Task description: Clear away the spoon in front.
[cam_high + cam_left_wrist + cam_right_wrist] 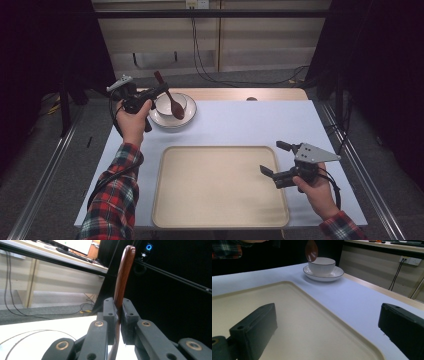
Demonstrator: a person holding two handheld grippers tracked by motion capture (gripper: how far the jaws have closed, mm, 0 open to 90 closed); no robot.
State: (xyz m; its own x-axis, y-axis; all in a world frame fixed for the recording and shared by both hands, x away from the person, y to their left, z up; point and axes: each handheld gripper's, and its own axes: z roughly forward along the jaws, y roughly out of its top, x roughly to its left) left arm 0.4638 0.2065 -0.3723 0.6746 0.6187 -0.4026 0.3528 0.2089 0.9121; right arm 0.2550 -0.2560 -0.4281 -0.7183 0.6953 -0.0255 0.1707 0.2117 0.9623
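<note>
Left gripper (159,90) clamped on dark brown wooden spoon (172,102), its scoop apparently above white ceramic bowl (170,105) on white saucer (186,118). Right gripper (273,157), jaws apart, idles over beige plastic tray (220,185). Next: lift the spoon clear and carry it trayward.

The right gripper (325,332) gapes over the beige tray (312,322); beyond, a spoon (311,251) hangs above the bowl (322,266).

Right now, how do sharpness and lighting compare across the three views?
High view: evenly lit table, dark surrounds, soft shadow under the bowl. Left gripper view: spoon sharp, background half black. Right gripper view: near fingers blurred, no glare on the tray.
</note>
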